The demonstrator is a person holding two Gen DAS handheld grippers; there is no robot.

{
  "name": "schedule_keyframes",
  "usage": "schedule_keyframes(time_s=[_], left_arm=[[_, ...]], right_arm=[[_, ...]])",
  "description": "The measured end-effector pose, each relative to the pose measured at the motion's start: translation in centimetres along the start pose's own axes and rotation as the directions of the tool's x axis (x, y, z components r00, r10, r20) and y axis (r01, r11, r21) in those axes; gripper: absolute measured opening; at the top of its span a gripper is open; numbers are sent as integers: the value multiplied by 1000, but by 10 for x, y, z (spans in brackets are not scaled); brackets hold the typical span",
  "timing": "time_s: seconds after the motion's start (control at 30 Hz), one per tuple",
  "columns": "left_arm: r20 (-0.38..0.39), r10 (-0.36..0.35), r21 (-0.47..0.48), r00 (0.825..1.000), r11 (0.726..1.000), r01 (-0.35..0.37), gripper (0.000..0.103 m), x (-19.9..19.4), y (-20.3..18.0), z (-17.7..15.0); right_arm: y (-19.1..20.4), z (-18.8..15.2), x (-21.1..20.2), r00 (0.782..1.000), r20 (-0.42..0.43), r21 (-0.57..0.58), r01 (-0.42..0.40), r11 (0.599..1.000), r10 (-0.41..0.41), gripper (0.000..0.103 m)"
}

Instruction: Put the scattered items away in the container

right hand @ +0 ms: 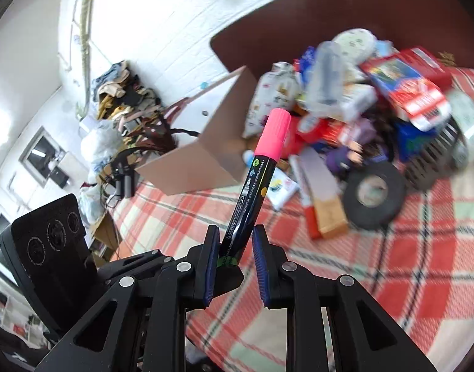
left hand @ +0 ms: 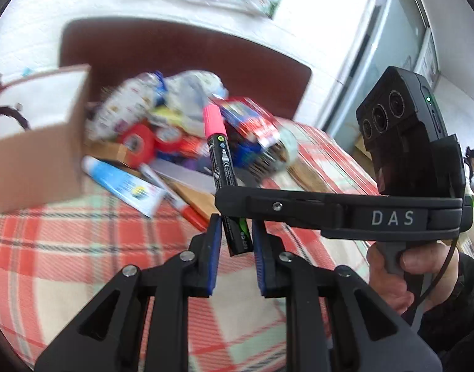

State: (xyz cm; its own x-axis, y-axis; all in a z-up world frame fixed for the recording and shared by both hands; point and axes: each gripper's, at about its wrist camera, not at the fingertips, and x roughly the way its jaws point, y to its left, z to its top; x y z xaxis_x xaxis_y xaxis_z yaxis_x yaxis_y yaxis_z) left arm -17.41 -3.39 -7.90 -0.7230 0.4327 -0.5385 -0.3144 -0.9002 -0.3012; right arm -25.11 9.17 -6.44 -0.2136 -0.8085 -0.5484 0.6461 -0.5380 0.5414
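Observation:
A black marker with a pink cap (left hand: 219,155) stands nearly upright between both grippers above the plaid cloth. In the left wrist view my left gripper (left hand: 237,235) has its blue pads on either side of the marker's lower end, with small gaps. My right gripper (left hand: 233,200) crosses in front and pinches the marker's barrel. In the right wrist view the marker (right hand: 258,179) sits between the right gripper's (right hand: 235,241) pads, with the left gripper's tip just below. The cardboard box (right hand: 202,161) stands open behind, with a pile of scattered items (right hand: 361,99) beside it.
A blue-and-white tube (left hand: 122,183), a red tape roll (left hand: 137,142) and a red-and-blue packet (left hand: 249,121) lie by the box (left hand: 35,155). A black tape roll (right hand: 373,195) and a slim orange box (right hand: 326,217) lie on the plaid cloth (right hand: 407,279). Clothes are heaped on the floor (right hand: 122,93).

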Motion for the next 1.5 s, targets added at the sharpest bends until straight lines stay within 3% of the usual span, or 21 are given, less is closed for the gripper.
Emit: schedule_keyframes(time_s=[0.33, 0.6, 0.93, 0.97, 1.0, 1.07, 1.1, 1.13, 1.2, 1.5], left_arm=[[101, 119, -36, 988, 993, -116, 19, -36, 74, 44], [146, 181, -83, 972, 982, -171, 19, -38, 141, 82], [121, 204, -129, 971, 974, -189, 19, -17, 180, 84], [126, 202, -133, 971, 974, -185, 28, -17, 181, 84], [130, 208, -138, 969, 972, -190, 55, -16, 181, 83], [156, 245, -158, 957, 962, -221, 95, -19, 182, 80], [180, 249, -172, 951, 960, -219, 94, -23, 182, 78], [192, 240, -188, 952, 961, -205, 94, -26, 183, 77], [189, 237, -202, 953, 959, -198, 95, -29, 184, 76], [148, 226, -150, 963, 967, -204, 95, -23, 156, 69]], right_arm=[[54, 69, 67, 997, -15, -133, -77, 988, 75, 24], [81, 124, 130, 994, -43, -195, -104, 975, 97, 24], [69, 138, 177, 991, -99, -184, -104, 977, 87, 24], [68, 138, 179, 991, -97, -180, -103, 978, 87, 24], [66, 139, 180, 992, -98, -179, -97, 979, 80, 25], [62, 140, 178, 995, -82, -174, -64, 983, 50, 49], [59, 140, 175, 997, -68, -167, -59, 984, 48, 69], [55, 140, 169, 997, -43, -151, -68, 986, 62, 74], [47, 141, 158, 996, -12, -119, -89, 989, 89, 74], [3, 126, 101, 998, 58, -22, -27, 999, 28, 74]])
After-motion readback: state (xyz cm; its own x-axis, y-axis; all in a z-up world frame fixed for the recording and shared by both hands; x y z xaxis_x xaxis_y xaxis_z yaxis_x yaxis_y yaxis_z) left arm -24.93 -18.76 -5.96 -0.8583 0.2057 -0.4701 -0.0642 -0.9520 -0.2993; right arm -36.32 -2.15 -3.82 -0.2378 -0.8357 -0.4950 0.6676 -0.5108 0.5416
